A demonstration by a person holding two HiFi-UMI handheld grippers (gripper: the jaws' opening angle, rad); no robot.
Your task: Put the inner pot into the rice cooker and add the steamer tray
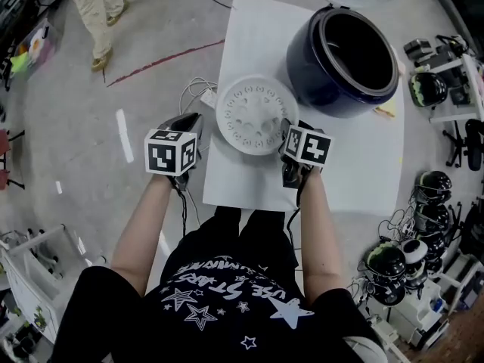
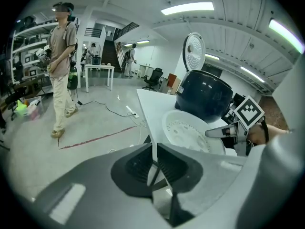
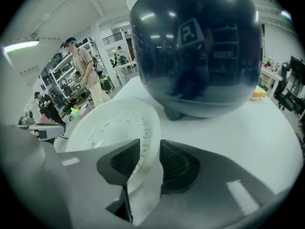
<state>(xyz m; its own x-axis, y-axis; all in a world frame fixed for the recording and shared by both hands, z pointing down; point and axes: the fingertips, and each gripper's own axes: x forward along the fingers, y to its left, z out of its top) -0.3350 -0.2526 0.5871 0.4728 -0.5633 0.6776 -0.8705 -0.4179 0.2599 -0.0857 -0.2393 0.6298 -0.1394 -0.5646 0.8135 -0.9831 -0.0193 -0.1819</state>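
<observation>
Round, perforated white plastic steamer tray [image 1: 255, 114]

The rice cooker [image 3: 200, 46] had a glossy, mirror-smooth dark shell. The steamer tray [image 1: 253, 116] looked like matt white plastic. The desk [image 1: 355, 165] was smooth and matt. The pads [image 3: 177, 168] of the right tongs [image 3: 148, 149] were ribbed, dull and dark.

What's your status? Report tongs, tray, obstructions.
Right tongs clamped on tray rim. Left tongs barely apart, empty, beside tray. Cooker open, path clear.
</observation>
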